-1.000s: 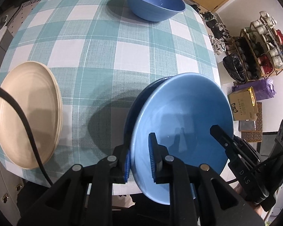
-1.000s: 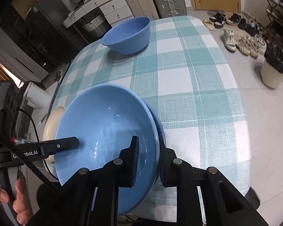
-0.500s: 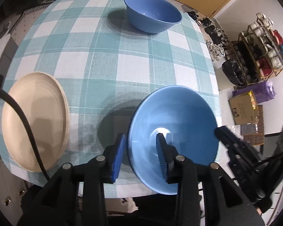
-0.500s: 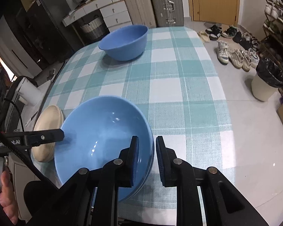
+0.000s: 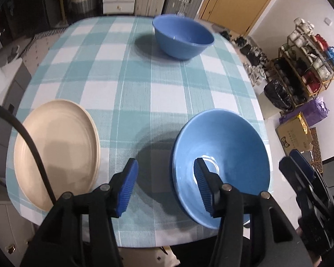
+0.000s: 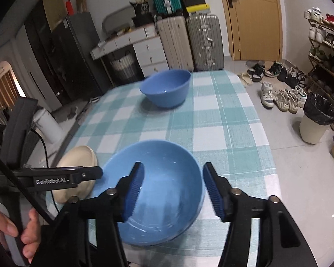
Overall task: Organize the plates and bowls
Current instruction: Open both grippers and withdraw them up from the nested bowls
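The near bowl (image 5: 222,155) looks glossy and smooth, like ceramic. The plate (image 5: 55,146) is matt cream. The tablecloth (image 5: 144,89) is woven cloth.

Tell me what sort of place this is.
Most likely a lived-in home, a dining spot by the entrance: a table with a checked tablecloth, suitcases against the wall, and shoes on the floor beside a door.

Ahead of the hand-held gripper, past the teal-checked tabletop (image 6: 222,120), stand two grey suitcases (image 6: 204,42) beside a wooden door (image 6: 253,20). To its right: scattered shoes (image 6: 278,93), a shoe rack (image 6: 327,51), a lined bin (image 6: 316,120).
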Tool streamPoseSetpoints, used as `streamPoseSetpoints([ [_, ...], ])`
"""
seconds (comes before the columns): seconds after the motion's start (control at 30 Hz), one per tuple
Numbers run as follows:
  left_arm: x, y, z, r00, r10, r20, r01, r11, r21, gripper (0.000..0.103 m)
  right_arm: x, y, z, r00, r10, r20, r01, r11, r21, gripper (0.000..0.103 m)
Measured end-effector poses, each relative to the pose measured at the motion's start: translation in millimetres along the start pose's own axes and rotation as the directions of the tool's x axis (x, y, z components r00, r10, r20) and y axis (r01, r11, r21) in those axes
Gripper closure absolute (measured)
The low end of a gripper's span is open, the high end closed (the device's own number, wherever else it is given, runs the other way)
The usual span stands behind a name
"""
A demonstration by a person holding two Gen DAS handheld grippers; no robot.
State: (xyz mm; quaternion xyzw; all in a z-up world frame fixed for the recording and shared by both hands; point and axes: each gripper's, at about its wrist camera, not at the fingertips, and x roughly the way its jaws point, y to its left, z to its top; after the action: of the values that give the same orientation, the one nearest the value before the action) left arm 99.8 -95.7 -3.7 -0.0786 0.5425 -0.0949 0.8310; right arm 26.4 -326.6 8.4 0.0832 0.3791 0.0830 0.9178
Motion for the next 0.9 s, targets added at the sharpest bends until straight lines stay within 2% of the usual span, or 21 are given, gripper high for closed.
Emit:
streamPoseSetpoints([
  [0.03,-2,0,-2,1.0,0.008,0.02,-0.009,1.0,0.011,0.047,-4,2,-3,1.0,0.007,0.019,-0.007,1.0,0.008,0.031],
  [0.1,-8,-3,-9,0.997,0.015,0.078,-0.019,0.999,0.047,0.034,-11,7,-10,0.998,0.009,0.065,-0.01,1.0,0.017,0.023],
  [0.13,-11,-4,-12,0.995,0.011,0.103,-0.017,0.998,0.063,0.022,-15,9,-14,0.996,0.009,0.086,-0.01,1.0,0.017,0.018],
  [0.2,-21,-6,-21,0.981,0.007,0.195,-0.026,0.995,0.096,0.02,-20,13,-20,0.992,0.021,0.123,-0.024,0.999,0.022,0.018],
  [0.37,-43,-3,-36,0.937,0.002,0.349,-0.043,0.993,0.11,0.018,-31,15,-39,0.977,0.028,0.211,-0.042,0.997,0.062,0.017],
  [0.47,-58,2,-45,0.885,0.008,0.465,-0.058,0.994,0.093,0.012,-33,15,-46,0.967,0.033,0.253,-0.052,0.996,0.071,0.012],
  [0.5,-65,5,-50,0.853,0.01,0.521,-0.065,0.994,0.087,0.01,-32,16,-48,0.965,0.037,0.259,-0.055,0.996,0.064,0.012],
  [0.6,-76,8,-56,0.782,0.028,0.622,-0.099,0.992,0.08,0.004,-30,24,-54,0.954,0.04,0.296,-0.048,0.999,0.02,0.012],
  [0.7,-81,10,-59,0.737,0.04,0.675,-0.129,0.988,0.083,0.0,-28,30,-61,0.939,0.041,0.342,-0.041,0.999,-0.007,0.011],
  [0.8,-80,14,-63,0.689,0.074,0.721,-0.157,0.986,0.049,0.0,-27,31,-62,0.935,0.065,0.348,-0.066,0.998,-0.01,0.008],
  [0.87,-77,19,-67,0.67,0.066,0.74,-0.136,0.99,0.034,0.0,-28,31,-63,0.932,0.059,0.357,-0.062,0.998,-0.004,0.006],
  [0.9,-74,22,-68,0.671,0.054,0.74,-0.12,0.992,0.037,0.0,-29,32,-63,0.931,0.054,0.362,-0.057,0.998,-0.003,0.006],
])
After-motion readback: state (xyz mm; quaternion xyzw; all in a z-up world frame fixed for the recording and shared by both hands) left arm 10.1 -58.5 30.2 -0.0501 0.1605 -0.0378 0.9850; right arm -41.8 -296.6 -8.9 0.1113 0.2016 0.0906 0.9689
